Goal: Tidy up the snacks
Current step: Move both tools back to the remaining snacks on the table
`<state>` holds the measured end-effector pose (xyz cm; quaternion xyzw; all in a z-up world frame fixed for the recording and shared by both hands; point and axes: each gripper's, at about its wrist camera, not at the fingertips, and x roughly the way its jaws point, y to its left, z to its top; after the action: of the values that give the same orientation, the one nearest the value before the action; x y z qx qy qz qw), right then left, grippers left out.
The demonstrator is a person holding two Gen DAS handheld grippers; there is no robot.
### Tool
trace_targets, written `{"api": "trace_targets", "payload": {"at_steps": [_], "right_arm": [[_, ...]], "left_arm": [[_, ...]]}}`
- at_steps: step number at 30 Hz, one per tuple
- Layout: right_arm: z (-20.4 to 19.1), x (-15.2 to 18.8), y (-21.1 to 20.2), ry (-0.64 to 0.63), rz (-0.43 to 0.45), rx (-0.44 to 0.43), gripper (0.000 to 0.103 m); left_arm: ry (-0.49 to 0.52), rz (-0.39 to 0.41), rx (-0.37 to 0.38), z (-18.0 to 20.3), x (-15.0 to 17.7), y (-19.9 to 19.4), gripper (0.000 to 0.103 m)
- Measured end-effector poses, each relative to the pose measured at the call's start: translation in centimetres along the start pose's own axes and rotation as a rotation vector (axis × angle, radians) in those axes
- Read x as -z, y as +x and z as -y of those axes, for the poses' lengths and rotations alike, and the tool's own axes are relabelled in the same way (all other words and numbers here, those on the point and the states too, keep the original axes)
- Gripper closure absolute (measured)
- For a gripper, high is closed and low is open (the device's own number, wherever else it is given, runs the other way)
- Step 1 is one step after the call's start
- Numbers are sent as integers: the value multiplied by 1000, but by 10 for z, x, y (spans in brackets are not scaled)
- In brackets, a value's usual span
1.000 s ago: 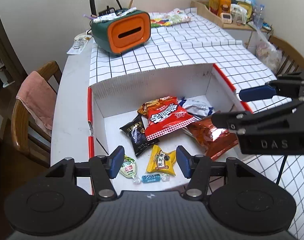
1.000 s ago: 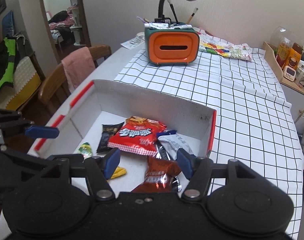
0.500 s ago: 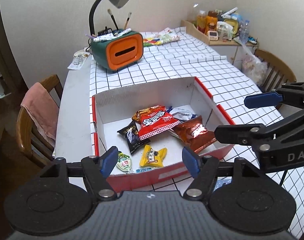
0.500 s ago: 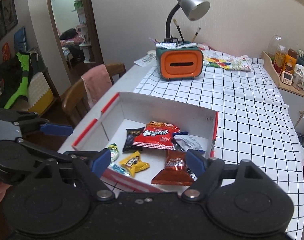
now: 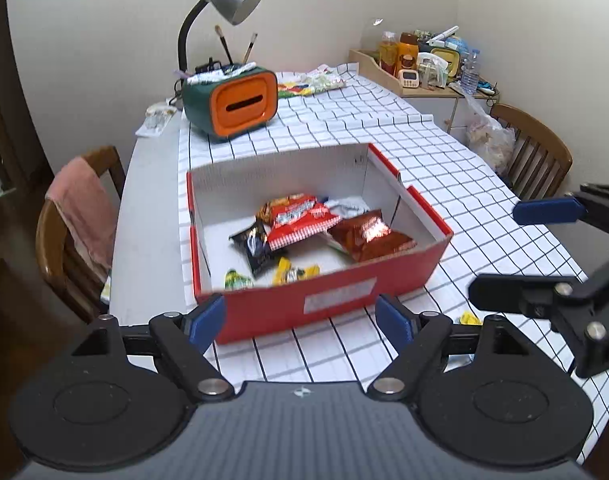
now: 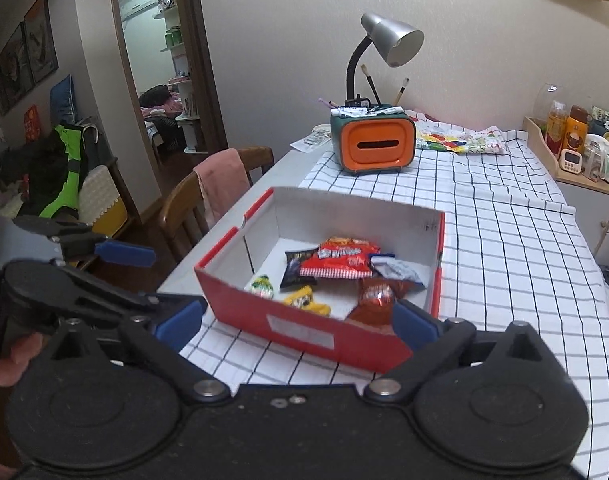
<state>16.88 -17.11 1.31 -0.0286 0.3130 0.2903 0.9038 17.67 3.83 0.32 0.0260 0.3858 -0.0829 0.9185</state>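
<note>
- Both grippers have pulled back from the red cardboard box with white inner walls [image 5: 328, 304], so its near outer wall now shows; a second ago they hung right over its contents.
- Inside the box, from left to right in the left wrist view: a small green-and-white candy [image 5: 237, 279], a black snack packet [image 5: 254, 245], a small yellow packet [image 5: 296, 273], a red-and-white checked crisp bag [image 5: 300, 220] lying over an orange bag, a white-and-blue pouch [image 5: 346, 207], and a shiny brown foil bag [image 5: 370, 236].
- The box stands on a white tablecloth with a black grid [image 5: 444, 184], in front of an orange-fronted green desk organiser [image 5: 236, 104] holding brushes.
- A small yellow wrapper [image 5: 469, 317] lies on the cloth outside the box, by the near right corner.
- The left gripper [image 5: 300, 320] tilts down toward the box; its jaws are opening, with nothing between them.
- The right gripper [image 6: 298, 320] does likewise, jaws opening wide and empty.
</note>
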Motion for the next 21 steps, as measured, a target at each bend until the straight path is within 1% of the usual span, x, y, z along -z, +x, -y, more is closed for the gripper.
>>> {"api": "trace_targets", "payload": {"at_steps": [4, 8, 11, 15, 18, 21], "right_arm": [[-3, 21, -8, 13, 9, -18, 0], [-2, 40, -12, 40, 8, -11, 0], [1, 54, -13, 66, -5, -3, 0], [8, 75, -11, 75, -39, 63, 0], [15, 92, -10, 60, -71, 118, 0], [25, 106, -5, 53, -111, 165, 0]], "left_arm": [[-24, -10, 18, 0, 15, -3, 19], [-28, -14, 26, 6, 32, -3, 18], [-36, -45, 43, 10, 44, 2, 14], [-47, -120, 56, 15, 56, 18, 13], [-49, -179, 82, 17, 63, 30, 14], [-51, -224, 76, 20, 67, 41, 13]]}}
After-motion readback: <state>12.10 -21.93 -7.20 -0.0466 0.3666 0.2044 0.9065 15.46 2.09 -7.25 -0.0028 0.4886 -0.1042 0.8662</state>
